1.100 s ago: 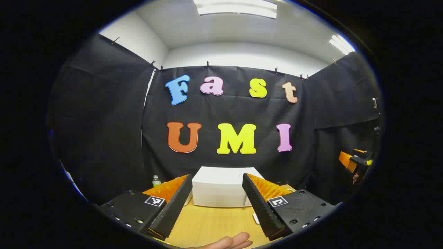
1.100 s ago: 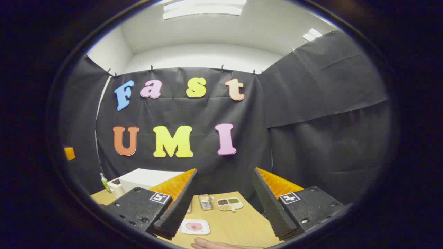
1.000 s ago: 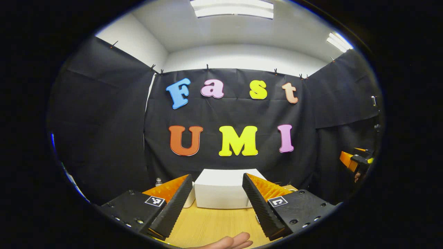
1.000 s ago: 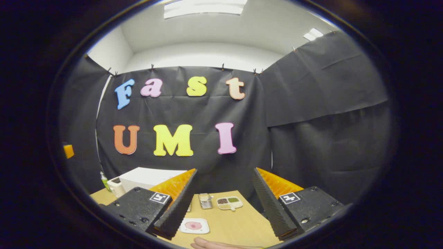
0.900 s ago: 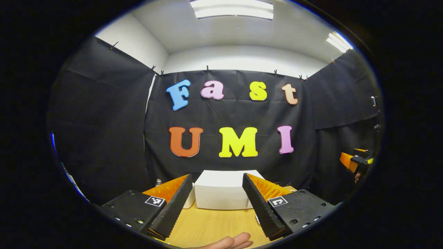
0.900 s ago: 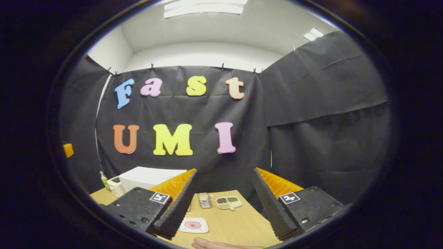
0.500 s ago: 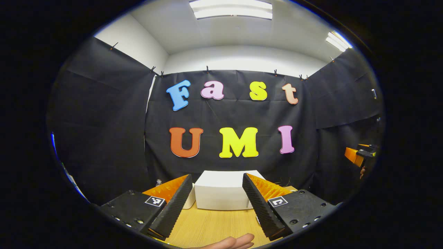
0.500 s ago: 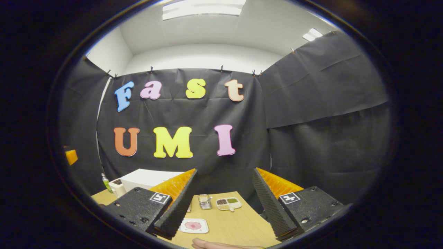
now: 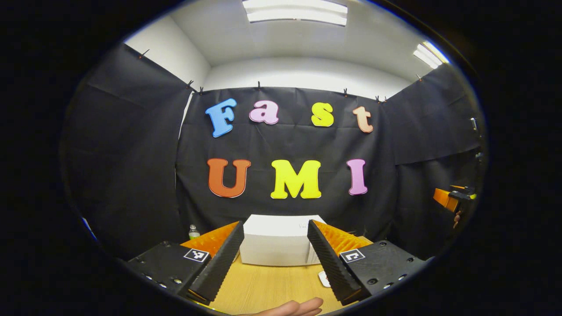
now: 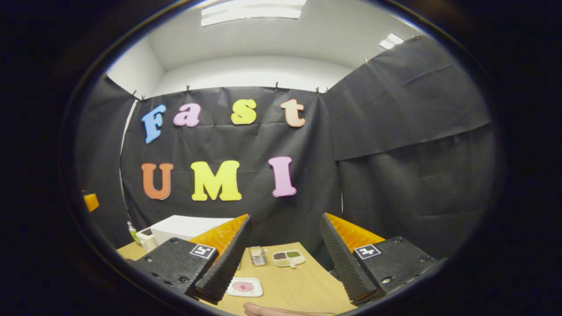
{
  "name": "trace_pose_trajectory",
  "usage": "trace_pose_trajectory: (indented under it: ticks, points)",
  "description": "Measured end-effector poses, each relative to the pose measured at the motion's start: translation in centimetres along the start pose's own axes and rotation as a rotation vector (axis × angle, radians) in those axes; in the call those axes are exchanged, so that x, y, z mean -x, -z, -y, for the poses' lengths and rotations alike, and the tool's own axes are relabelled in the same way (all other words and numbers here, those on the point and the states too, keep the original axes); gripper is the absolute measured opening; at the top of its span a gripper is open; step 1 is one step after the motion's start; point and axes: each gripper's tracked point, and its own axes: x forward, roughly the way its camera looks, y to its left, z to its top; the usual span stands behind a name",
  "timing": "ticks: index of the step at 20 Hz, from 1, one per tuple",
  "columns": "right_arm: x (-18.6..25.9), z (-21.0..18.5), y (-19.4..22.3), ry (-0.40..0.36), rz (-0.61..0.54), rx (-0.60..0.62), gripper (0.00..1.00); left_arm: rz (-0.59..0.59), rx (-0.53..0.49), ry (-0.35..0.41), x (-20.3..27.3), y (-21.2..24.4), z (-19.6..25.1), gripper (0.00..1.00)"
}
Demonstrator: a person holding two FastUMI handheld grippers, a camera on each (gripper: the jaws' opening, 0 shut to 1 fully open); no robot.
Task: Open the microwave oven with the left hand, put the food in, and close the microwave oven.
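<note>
Left hand-held gripper [image 9: 274,259]: jaws spread wide, nothing btwn them, held level above the desk [image 9: 263,287] and aimed straight at the white microwave oven [image 9: 277,240], which sits at the far edge of the desk against the black cloth wall. Microwave door shut as far as the left gripper view shows. Fingertips well short of it, not touching. Small bottle [image 9: 192,231] w/ green label stands just left of the microwave. A bare hand [image 9: 292,308], palm up, fingers extended, lies at the bottom edge under the gripper.

Right hand-held gripper [image 10: 283,259]: also released, jaws wide apart, empty, held level above the desk [image 10: 303,287], pointing toward the wall right of the microwave [image 10: 186,228]. In the right gripper view the food sits on a white square plate [image 10: 245,287], pinkish round piece in the middle, flat on the desk near the left finger's tip. Farther back: a small metal container [image 10: 257,256] and a divided dish [image 10: 288,258] w/ dark, green and pale contents, side by side, apart. A small white appliance [image 10: 146,237] stands just left of the microwave, the bottle [image 10: 132,231] beside it. Fingers of a hand [image 10: 281,310] lie along the bottom edge.

Right gripper also shows far off at the right edge of the left gripper view [image 9: 452,198], held up, jaw state there too small to tell.
</note>
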Motion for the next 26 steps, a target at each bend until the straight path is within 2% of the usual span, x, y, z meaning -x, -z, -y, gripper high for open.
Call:
trace_pose_trajectory:
  ticks: [2, 4, 9, 16, 26]
  points:
    - [-0.5, 0.3, 0.1, -0.009, 0.013, -0.008, 1.00, 0.000, -0.001, -0.006, -0.3, 0.3, 0.3, 0.92]
    - [-1.1, 0.0, 0.4, -0.049, 0.022, -0.027, 0.99, -0.013, 0.012, -0.014, -0.9, 1.0, 0.9, 0.92]
    - [-3.2, 1.4, 1.9, -0.051, 0.014, -0.043, 0.99, -0.006, 0.027, -0.041, -4.9, 2.6, 2.8, 0.92]
    - [-3.9, 2.6, 2.3, -0.070, 0.030, -0.037, 0.99, -0.076, 0.052, 0.040, -13.8, 8.3, 8.5, 0.92]
    - [-3.0, 7.0, 2.8, -0.065, 0.087, -0.025, 0.99, -0.167, 0.095, 0.122, -26.1, 20.1, 14.3, 0.93]
